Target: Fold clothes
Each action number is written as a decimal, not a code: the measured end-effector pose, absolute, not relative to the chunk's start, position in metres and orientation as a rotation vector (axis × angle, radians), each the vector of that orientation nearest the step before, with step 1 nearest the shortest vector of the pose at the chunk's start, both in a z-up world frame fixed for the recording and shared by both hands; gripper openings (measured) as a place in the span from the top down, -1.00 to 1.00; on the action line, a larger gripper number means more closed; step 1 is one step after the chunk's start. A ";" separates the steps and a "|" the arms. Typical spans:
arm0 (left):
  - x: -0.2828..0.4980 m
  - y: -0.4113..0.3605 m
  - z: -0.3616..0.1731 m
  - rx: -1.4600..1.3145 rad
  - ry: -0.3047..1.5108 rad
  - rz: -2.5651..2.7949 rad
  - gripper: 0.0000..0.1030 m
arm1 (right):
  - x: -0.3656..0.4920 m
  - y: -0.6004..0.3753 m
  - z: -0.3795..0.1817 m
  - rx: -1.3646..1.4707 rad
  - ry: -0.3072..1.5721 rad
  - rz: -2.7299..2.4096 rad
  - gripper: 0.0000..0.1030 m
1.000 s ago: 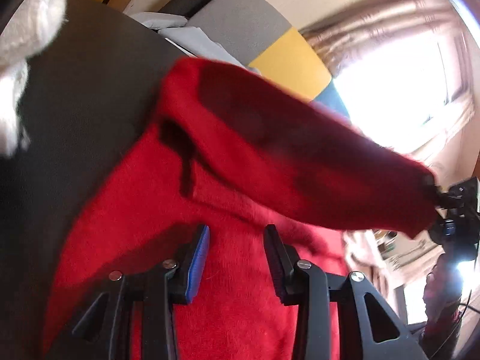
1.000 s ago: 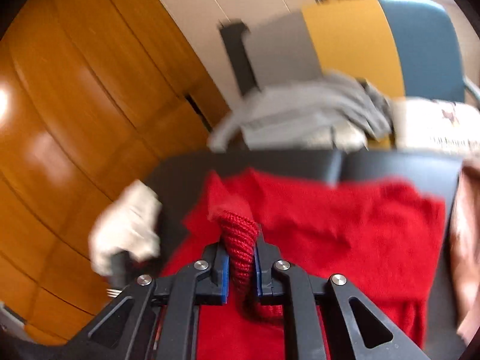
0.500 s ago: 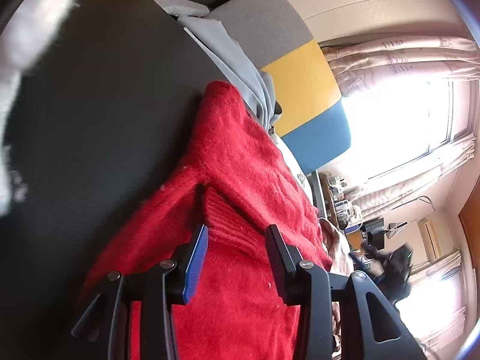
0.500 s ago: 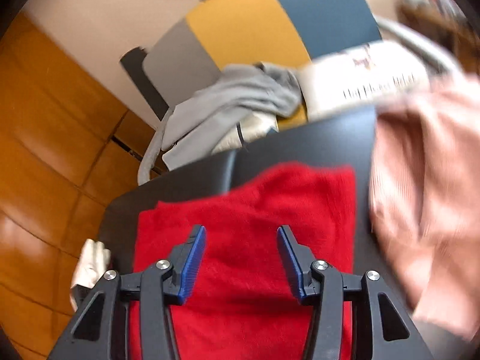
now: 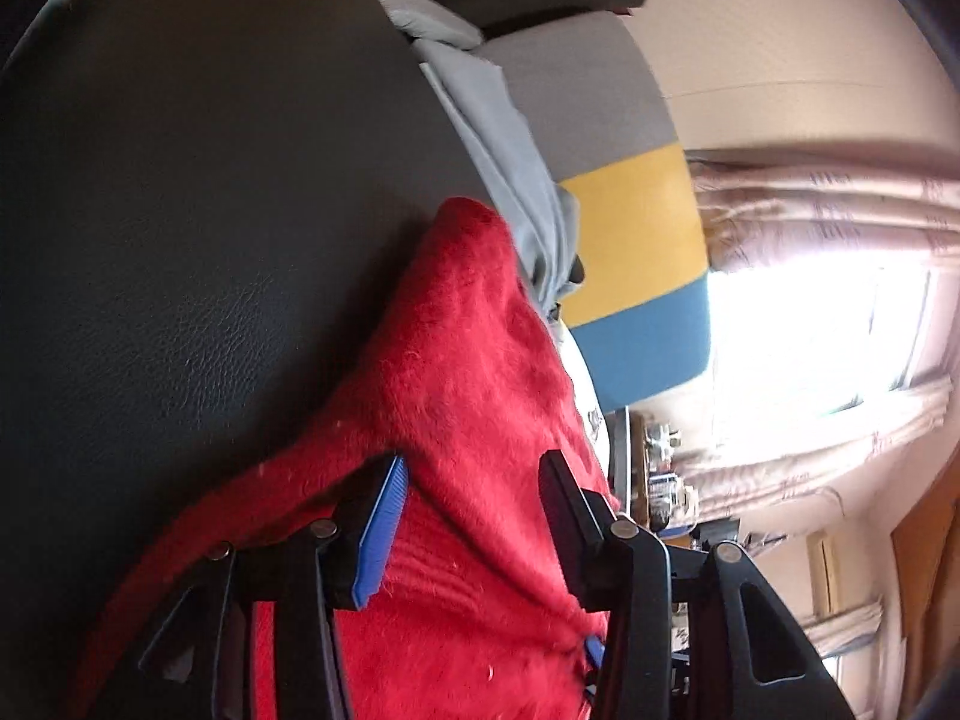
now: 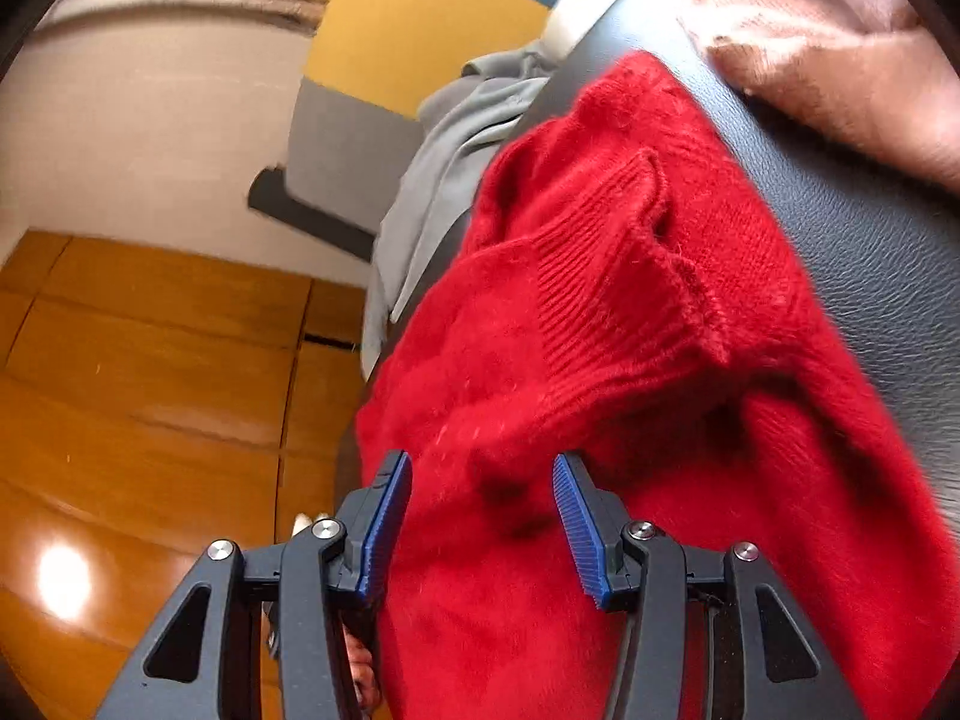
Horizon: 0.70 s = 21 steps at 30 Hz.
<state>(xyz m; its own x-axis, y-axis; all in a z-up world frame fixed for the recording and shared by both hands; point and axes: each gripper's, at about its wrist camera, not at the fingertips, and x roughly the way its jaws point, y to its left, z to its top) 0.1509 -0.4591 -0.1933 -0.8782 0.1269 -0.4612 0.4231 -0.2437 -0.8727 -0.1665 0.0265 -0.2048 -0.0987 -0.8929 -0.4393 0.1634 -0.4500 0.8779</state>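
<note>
A fuzzy red sweater (image 5: 474, 372) lies on a black leather surface (image 5: 198, 198). My left gripper (image 5: 471, 480) is open, its blue-padded fingers just above the sweater near one edge. In the right wrist view the sweater (image 6: 600, 312) has a ribbed cuff (image 6: 606, 240) folded over its body. My right gripper (image 6: 483, 486) is open and empty, hovering low over the sweater's near edge.
A grey garment (image 5: 504, 138) hangs over a grey, yellow and blue chair (image 5: 636, 222) behind the surface. A pink garment (image 6: 828, 42) lies at the far right. Wooden panels (image 6: 150, 372) stand to the left. A bright window (image 5: 798, 336) is on the right.
My right gripper let go of the red sleeve, opened, and dropped low to the sweater's edge. The sleeve now lies folded across the body. My left gripper stayed open and came closer.
</note>
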 end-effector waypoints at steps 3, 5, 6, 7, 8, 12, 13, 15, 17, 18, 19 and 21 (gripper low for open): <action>0.147 -0.462 -0.195 0.661 1.816 -2.223 0.15 | -0.168 0.021 -0.207 1.336 -0.878 -1.763 0.13; 0.145 -0.463 -0.195 0.671 1.799 -2.229 0.41 | -0.168 0.018 -0.207 1.344 -0.845 -1.831 0.57; 0.145 -0.464 -0.196 0.679 1.788 -2.226 0.87 | -0.168 0.015 -0.207 1.351 -0.821 -1.865 0.67; 0.147 -0.466 -0.195 0.674 1.785 -2.232 0.93 | -0.169 0.013 -0.205 1.350 -0.792 -1.897 0.73; 0.149 -0.467 -0.194 0.668 1.782 -2.238 0.90 | -0.170 0.011 -0.198 1.338 -0.754 -1.924 0.76; 0.162 -0.464 -0.175 0.622 1.679 -2.359 0.90 | -0.166 -0.002 -0.133 1.127 -0.527 -2.020 0.79; 0.165 -0.463 -0.170 0.615 1.653 -2.391 0.90 | -0.161 -0.006 -0.115 1.066 -0.442 -2.035 0.79; 0.171 -0.458 -0.164 0.629 1.594 -2.435 0.90 | -0.154 -0.011 -0.103 1.033 -0.310 -2.044 0.79; 0.173 -0.454 -0.165 0.673 1.543 -2.438 0.90 | -0.152 -0.010 -0.121 1.101 -0.209 -2.059 0.78; 0.175 -0.453 -0.168 0.696 1.539 -2.421 0.93 | -0.153 -0.007 -0.136 1.155 -0.180 -2.062 0.74; 0.178 -0.452 -0.170 0.719 1.525 -2.401 0.97 | -0.153 -0.003 -0.154 1.219 -0.185 -2.050 0.68; 0.186 -0.451 -0.175 0.762 1.497 -2.364 0.90 | -0.153 0.011 -0.176 1.276 -0.228 -2.027 0.61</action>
